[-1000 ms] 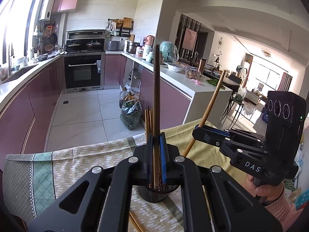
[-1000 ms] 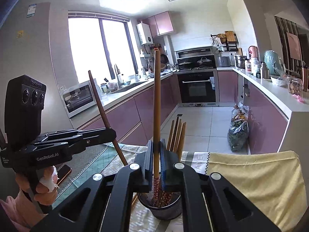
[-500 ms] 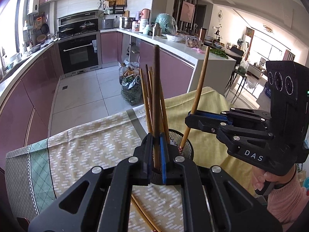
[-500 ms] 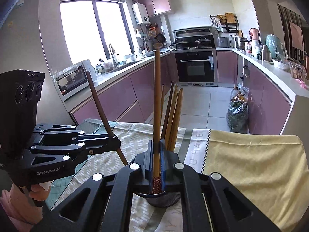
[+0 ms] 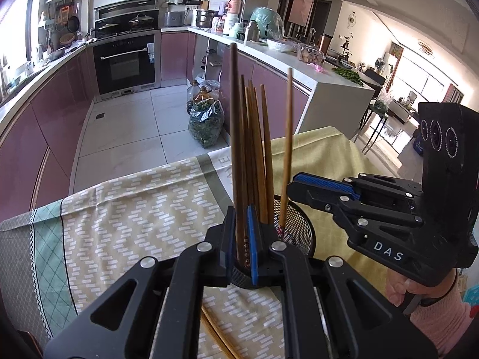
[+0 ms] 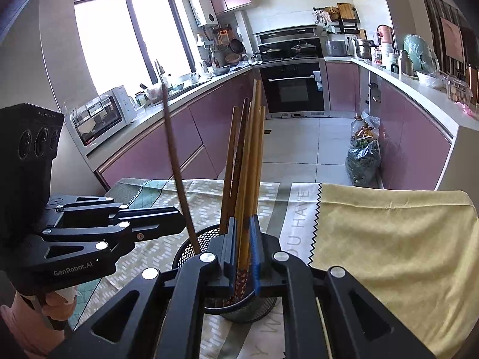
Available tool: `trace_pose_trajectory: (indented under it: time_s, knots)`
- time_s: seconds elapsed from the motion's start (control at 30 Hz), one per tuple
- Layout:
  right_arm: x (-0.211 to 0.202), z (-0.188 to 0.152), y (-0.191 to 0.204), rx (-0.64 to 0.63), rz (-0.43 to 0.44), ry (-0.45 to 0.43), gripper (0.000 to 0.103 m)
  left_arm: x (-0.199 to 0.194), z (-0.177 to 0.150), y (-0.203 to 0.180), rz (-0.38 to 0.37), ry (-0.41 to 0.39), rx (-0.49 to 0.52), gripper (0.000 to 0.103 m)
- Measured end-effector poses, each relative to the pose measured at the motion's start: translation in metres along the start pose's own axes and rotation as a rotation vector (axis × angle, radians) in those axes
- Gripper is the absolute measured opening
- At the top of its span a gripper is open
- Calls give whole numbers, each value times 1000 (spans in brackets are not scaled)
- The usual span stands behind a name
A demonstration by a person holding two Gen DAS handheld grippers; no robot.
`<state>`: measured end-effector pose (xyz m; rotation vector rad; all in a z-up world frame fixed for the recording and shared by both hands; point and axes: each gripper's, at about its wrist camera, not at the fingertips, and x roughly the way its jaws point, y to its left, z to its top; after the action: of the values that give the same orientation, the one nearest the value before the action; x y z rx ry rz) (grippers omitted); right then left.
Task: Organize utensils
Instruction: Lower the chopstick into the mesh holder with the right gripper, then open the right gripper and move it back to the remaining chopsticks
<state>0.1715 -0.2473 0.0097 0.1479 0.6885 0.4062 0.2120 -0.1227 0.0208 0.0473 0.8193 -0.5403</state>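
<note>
A table draped in a patterned tablecloth (image 5: pixel 128 227) and a plain yellow cloth (image 6: pixel 389 239) fills the foreground of a kitchen lined with mauve cabinets (image 6: pixel 185 137) around a built-in oven (image 5: pixel 125 62). On the table stands a black mesh cup (image 5: pixel 296 227) with several wooden chopsticks (image 5: pixel 257 149) upright in it. The left gripper (image 5: pixel 241 239), held by a hand, pinches a dark brown chopstick (image 5: pixel 235 137) between its blue pads, jaws pressed tight on it, the patterned lower end reaching down into the cup. The right gripper (image 6: pixel 244 248), in a hand with a pink sleeve (image 5: pixel 440 320), likewise clamps a lighter chopstick (image 6: pixel 251 179), its decorated tip already inside the cup. More chopsticks (image 5: pixel 218 338) lie loose on the tablecloth just beneath the left gripper.
</note>
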Motion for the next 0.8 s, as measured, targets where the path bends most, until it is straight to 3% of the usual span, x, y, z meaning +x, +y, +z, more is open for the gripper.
trace_pose_trajectory:
  time_s: [0.2, 0.27, 0.57, 0.8]
  knots:
    - [-7, -8, -6, 12, 13, -6, 17, 4, -20, 16, 2, -12, -59, 16]
    - [-12, -11, -6, 5, 18, -14, 20, -1, -30, 21, 5, -28, -76, 24]
    - [-49, -30, 13, -58, 112, -53, 28, -28, -83, 35, 88, -85, -61, 42]
    - [-39, -63, 42, -114, 180, 36, 34, -27, -123, 49, 126, -31, -78, 43]
